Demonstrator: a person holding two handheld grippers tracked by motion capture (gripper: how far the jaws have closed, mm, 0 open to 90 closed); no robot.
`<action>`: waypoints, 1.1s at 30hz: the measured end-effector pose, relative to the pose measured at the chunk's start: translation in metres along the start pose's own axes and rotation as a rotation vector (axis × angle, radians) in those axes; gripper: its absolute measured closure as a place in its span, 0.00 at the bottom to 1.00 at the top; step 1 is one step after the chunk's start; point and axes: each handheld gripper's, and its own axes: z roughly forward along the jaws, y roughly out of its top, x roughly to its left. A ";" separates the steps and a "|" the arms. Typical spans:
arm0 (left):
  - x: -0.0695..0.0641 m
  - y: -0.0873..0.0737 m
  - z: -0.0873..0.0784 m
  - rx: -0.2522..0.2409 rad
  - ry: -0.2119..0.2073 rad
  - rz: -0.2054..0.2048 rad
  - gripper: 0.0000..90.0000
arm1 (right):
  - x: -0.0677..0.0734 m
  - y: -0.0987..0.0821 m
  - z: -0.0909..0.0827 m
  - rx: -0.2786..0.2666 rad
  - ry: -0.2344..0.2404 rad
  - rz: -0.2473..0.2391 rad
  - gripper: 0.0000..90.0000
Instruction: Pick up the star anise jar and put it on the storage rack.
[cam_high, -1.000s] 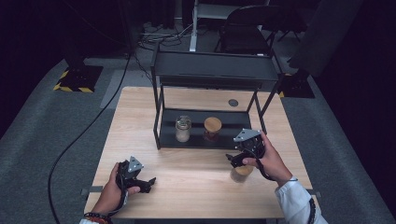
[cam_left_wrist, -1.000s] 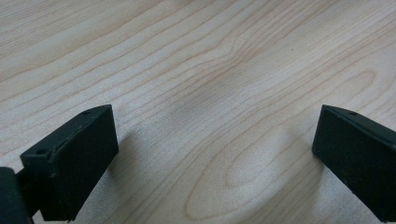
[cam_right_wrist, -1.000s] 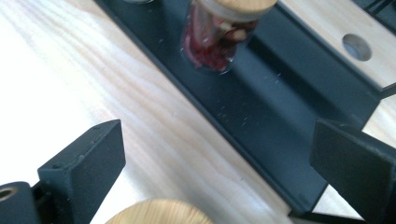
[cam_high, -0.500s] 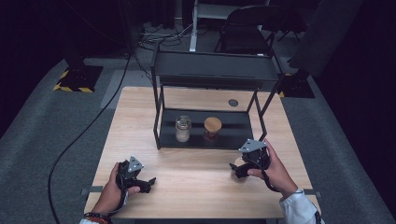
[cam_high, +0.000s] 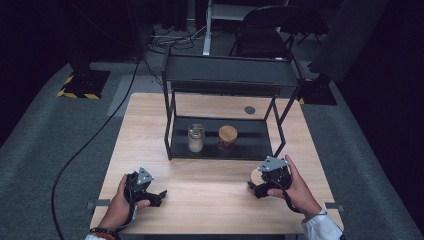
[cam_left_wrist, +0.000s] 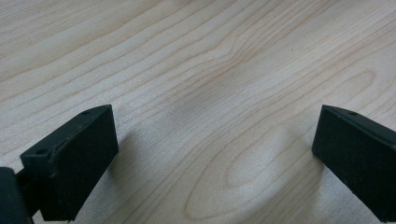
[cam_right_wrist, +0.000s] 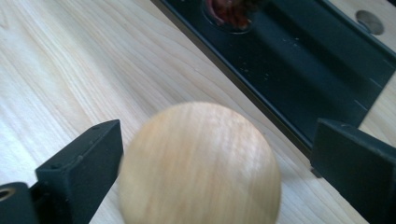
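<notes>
At table's near edge, high view: R gripper (cam_high: 256, 187) down over a round wooden lid (cam_high: 257, 176), jaws wide. L gripper (cam_high: 156, 195) parked on bare table (cam_high: 210, 200), apart from the work. Ahead of R tool: black shelf rack (cam_high: 225, 145) w/ clear glass jar (cam_high: 196, 138) and wood-lidded jar (cam_high: 227, 137).

L gripper view: jaws wide, nothing betw. them, pale wood grain below.

R gripper view: lid (cam_right_wrist: 200, 163) betw. the jaws, close to L pad (cam_right_wrist: 86, 168), gap on other side; not clamped. Smooth disc, stiff, prob. light, may slip; grip across rim.
</notes>
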 end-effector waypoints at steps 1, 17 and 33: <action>0.000 0.000 0.000 -0.001 0.000 0.001 0.00 | -0.001 -0.002 0.000 -0.003 -0.005 -0.002 0.03; 0.000 0.000 0.000 0.000 0.000 0.000 0.00 | -0.002 -0.039 0.005 0.024 0.025 -0.013 0.02; 0.000 0.000 0.000 0.000 0.000 0.000 0.00 | -0.019 -0.084 0.012 0.059 0.020 0.045 0.03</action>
